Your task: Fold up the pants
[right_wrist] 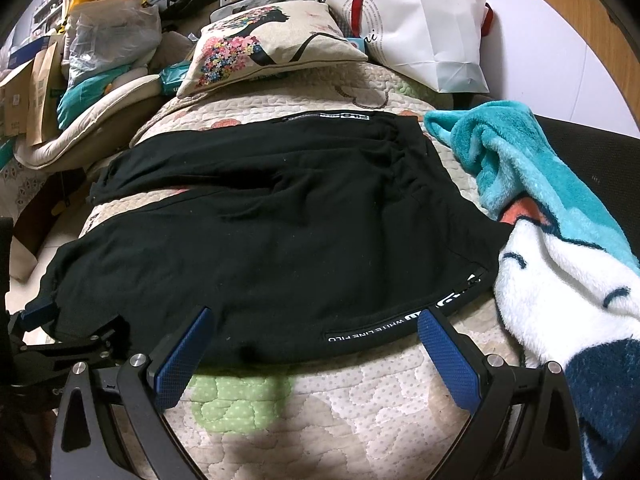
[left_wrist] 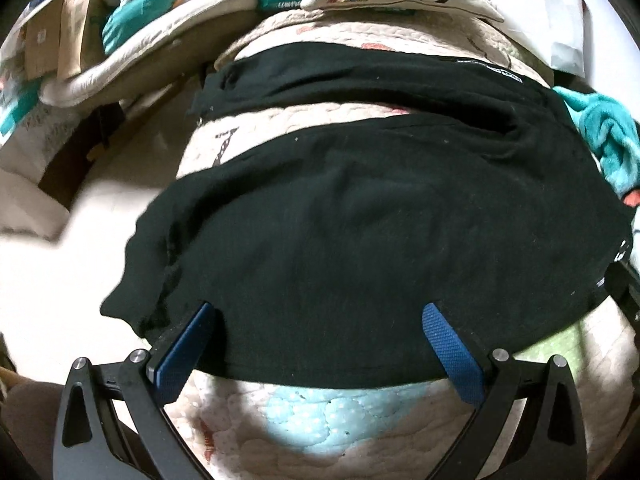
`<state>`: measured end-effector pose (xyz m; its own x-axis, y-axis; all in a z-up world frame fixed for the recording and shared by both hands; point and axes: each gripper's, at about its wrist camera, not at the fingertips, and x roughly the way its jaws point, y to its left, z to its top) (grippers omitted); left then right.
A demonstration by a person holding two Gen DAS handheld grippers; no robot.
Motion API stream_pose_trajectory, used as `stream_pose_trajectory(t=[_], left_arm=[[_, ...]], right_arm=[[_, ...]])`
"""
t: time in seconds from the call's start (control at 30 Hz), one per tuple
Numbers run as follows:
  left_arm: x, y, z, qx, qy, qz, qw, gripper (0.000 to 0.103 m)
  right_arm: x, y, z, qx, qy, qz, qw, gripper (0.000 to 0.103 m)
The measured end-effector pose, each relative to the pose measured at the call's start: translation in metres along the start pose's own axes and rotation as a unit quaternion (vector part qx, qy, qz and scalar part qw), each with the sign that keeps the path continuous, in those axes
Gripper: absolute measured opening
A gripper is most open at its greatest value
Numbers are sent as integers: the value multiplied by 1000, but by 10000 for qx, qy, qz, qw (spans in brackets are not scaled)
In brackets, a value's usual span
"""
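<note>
Black pants [left_wrist: 352,216] lie spread across a quilted bed cover [left_wrist: 304,412], the two legs running leftward with a strip of quilt showing between them. My left gripper [left_wrist: 320,308] is open, its blue fingertips resting at the near edge of the closer leg, nothing clamped. In the right wrist view the same pants [right_wrist: 260,240] show a waistband with white lettering [right_wrist: 368,334] along the near right edge. My right gripper [right_wrist: 316,314] is open at that near edge, fingers either side of the hem. The left gripper [right_wrist: 36,312] appears at the far left by the leg end.
A teal and white fleece blanket [right_wrist: 540,216] is bunched to the right of the pants. A floral cushion [right_wrist: 264,48] and a white paper bag [right_wrist: 432,24] sit at the back. Bags and boxes [right_wrist: 100,40] are piled at the left, beyond the bed's edge.
</note>
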<state>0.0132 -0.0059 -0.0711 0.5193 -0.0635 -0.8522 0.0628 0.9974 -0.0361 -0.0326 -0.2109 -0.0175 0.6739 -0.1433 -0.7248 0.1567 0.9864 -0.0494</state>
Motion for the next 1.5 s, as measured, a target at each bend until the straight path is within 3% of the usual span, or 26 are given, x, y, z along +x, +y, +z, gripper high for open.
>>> stream_pose_trajectory(t=[0.17,0.23,0.27,0.3,0.4,0.5,0.63,0.73,0.8,0.97,1.17,1.27,1.3,1.33,1.37,1.4,1.47,1.5], left_arm=[[1,4,0,-92,127,-180,9997,103],[-7,10,3,-309,70,-368,9988,89],[-13,15,6,-446,-30,-457,9980,75],[-19,20,9,-553,-117,-512,9971,71],[-36,51,19,-1224,-515,-433,9902,71],[-38,85,24,-1973,-594,-252,9782,71],[-23,125,19,-2901,-279,-294,9561,71],[-7,136,11,-3277,7,-348,9441,71],[-4,139,10,-3268,-16,-317,9445,71],[6,149,10,-3325,26,-234,9428,75],[29,157,11,-3524,338,-188,9351,79],[37,156,10,-3574,454,-403,9320,79],[42,156,9,-3605,541,-595,9293,78],[43,157,7,-3648,541,-712,9268,75],[43,158,7,-3670,520,-882,9246,63],[42,159,7,-3639,507,-977,9249,53],[37,156,13,-3381,446,-1052,9341,37],[35,155,15,-3307,416,-1101,9364,27]], right_arm=[[0,0,0,-11,2,0,10000,103],[-1,2,0,-52,-21,-28,10000,103],[-3,4,1,-116,-50,-57,9999,103],[-4,6,3,-173,-62,-54,9998,103],[-14,18,21,-505,-146,190,9984,103],[-22,41,52,-973,-210,687,9927,103],[-13,87,104,-1659,-146,1347,9768,99],[13,132,138,-2010,83,1743,9639,91],[36,167,156,-2210,330,1934,9553,86],[93,248,171,-2670,873,2223,9336,86],[142,330,156,-3472,1032,1897,9126,86],[155,352,146,-3787,1045,1693,9039,86],[158,358,142,-3912,1043,1600,9003,83],[162,364,137,-4033,1047,1480,8969,73],[167,369,133,-4131,1075,1349,8942,60],[172,372,131,-4144,1145,1286,8937,30],[172,367,137,-3846,1141,1363,9058,27],[172,360,144,-3662,1147,1444,9121,20]])
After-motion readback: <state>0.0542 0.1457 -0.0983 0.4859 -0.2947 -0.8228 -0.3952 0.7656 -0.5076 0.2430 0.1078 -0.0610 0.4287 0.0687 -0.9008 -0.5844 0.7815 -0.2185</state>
